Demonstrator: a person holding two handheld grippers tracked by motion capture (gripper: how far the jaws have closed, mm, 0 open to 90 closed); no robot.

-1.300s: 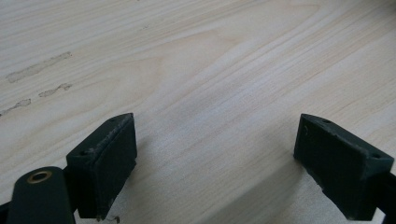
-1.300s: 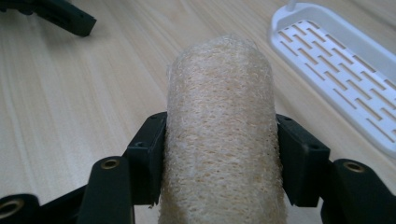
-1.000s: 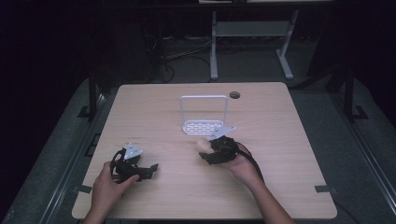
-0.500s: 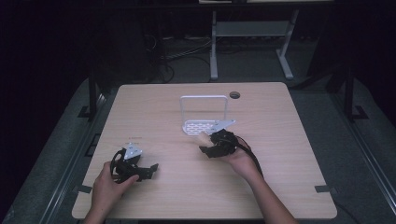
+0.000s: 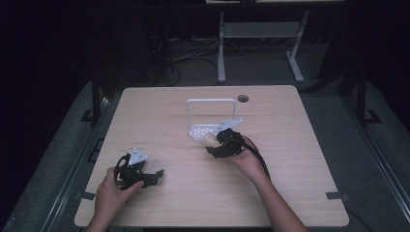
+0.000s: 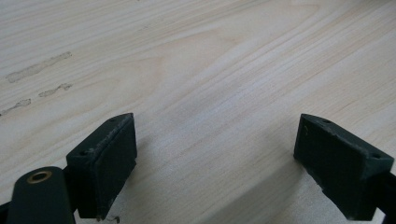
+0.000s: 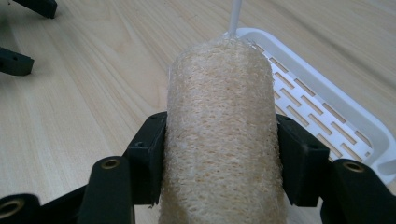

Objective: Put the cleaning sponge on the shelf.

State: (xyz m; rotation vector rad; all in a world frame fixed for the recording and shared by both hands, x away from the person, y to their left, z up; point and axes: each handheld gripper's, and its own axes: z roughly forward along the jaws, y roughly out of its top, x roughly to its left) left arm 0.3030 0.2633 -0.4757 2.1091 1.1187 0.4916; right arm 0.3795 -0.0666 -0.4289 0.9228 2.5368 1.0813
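Observation:
A pale, rough loofah roll (image 7: 219,140) stands between the pads (image 7: 149,158) of my right gripper (image 7: 219,161), which is shut on its sides. In the high view this right gripper (image 5: 216,145) holds the loofah (image 5: 208,139) just at the near edge of a white slotted tray (image 5: 198,130) with an upright wire handle (image 5: 212,101). In the right gripper view the tray (image 7: 327,112) lies right of and behind the roll. My left gripper (image 5: 153,176) rests low at the table's near left. Its jaws stand wide open over bare wood (image 6: 215,158).
The light wooden table (image 5: 290,145) has a round cable hole (image 5: 242,98) near its far edge. A metal stand (image 5: 261,34) and cables lie on the dark floor beyond. The left gripper's jaw tips (image 7: 16,63) show at the right gripper view's upper left.
My right hand has crept a little away from the person toward the tray, the loofah still in its grip. The left hand has stayed put.

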